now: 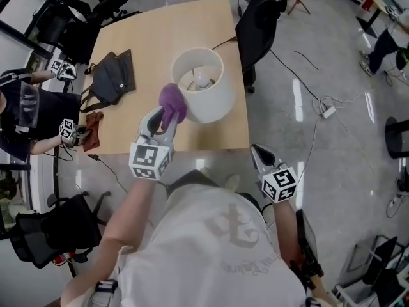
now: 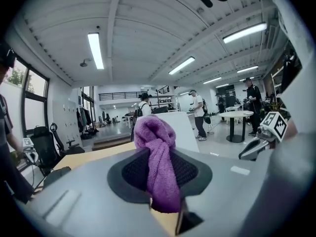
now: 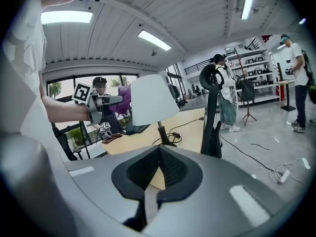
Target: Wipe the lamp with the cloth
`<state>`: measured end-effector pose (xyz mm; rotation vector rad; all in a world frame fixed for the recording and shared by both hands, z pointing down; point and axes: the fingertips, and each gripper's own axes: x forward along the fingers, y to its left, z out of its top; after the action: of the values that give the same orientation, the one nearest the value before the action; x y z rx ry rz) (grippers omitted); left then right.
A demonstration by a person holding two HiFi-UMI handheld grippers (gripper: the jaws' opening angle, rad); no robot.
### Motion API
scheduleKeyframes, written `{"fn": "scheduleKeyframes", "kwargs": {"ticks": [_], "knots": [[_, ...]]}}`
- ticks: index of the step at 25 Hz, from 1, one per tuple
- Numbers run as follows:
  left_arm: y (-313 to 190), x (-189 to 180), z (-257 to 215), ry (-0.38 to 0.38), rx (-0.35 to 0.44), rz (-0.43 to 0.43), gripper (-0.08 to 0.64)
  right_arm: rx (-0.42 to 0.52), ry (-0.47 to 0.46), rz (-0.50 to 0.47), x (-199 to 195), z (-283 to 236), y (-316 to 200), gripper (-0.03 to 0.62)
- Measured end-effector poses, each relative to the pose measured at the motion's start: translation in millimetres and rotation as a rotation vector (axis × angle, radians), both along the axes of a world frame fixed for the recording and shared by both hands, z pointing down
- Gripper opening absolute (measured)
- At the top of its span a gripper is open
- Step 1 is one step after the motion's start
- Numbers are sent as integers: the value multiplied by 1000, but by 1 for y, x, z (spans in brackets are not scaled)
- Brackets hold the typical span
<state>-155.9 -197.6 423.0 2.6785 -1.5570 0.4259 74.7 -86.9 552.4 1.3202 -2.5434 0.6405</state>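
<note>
1. Standing on the light wooden tabletop [image 1: 137,136] towards its right edge, the lamp [image 1: 206,93] has a white drum shade. Its bulb [image 1: 203,77] shows through the shade's open top in the head view.
2. The right gripper view shows the lamp's dark stem and base [image 3: 165,141] resting on the wood, with a black cord [image 3: 185,126] trailing away beside the base.
3. The purple cloth [image 1: 172,102] is bunched up against the shade's near-left rim. Whether it actually touches the shade cannot be told.
4. The left hand-held gripper [image 1: 160,119] is clenched on that cloth. In the left gripper view the fabric is pinched between both pads and bulges out above them.
5. The right hand-held gripper [image 1: 261,153] is off the tabletop's near-right corner, over the floor. Its jaws are closed together with nothing between them.
6. A black bag [image 1: 112,78] lies on the tabletop's left part, well apart from the lamp.
7. A reddish-brown rag [image 1: 94,121] sits at the left edge.
8. A second person [image 1: 22,117] stands at that left side.
9. A black office chair [image 1: 259,18] stands at the tabletop's far-right corner.
10. A white power strip [image 1: 329,112] lies on the grey floor to the right.
</note>
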Motion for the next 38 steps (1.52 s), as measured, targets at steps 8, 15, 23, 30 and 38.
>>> {"fn": "scheduleKeyframes", "kwargs": {"ticks": [8,15,23,30,38], "knots": [[7,-5,63,-12,-145,28,101,-7,17,42,-1,-1,1,12],[22,-18,105,-14,-260,63,103,-6,46,65,-13,-5,2,12],[-17,-54,25,106,-129,97,106,18,106,53,-53,-33,-33,12],[-33,-21,-30,106,6,103,107,32,150,38,-26,-31,-28,12],[-52,-5,-39,65,38,138,107,48,145,44,-11,-29,-27,12]]}}
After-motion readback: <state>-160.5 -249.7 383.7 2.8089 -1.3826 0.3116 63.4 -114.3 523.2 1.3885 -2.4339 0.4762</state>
